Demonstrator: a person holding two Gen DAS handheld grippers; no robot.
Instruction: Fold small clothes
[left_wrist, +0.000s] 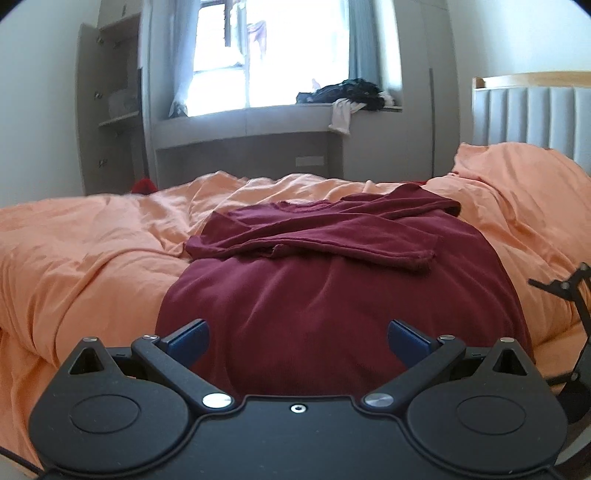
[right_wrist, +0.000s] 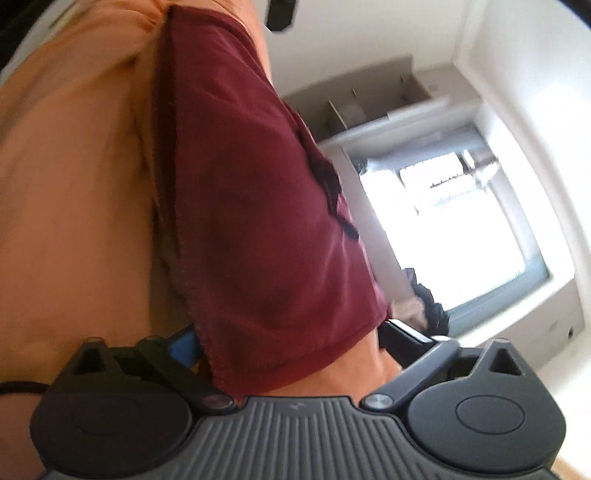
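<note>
Orange bedding (left_wrist: 92, 236) covers the bed, and on it we see a maroon shirt (left_wrist: 332, 288) spread flat, its sleeves folded across the chest, its hem at the bed's near edge. We hold the left gripper (left_wrist: 297, 341) wide over that hem, touching nothing. Our right gripper (right_wrist: 291, 343), rolled sideways, also stands wide, with the hem's corner between its fingers, unpinched.

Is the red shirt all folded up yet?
Partly folded: the dark red cotton shirt has both sleeves crossed over its chest, but its body lies spread.
</note>
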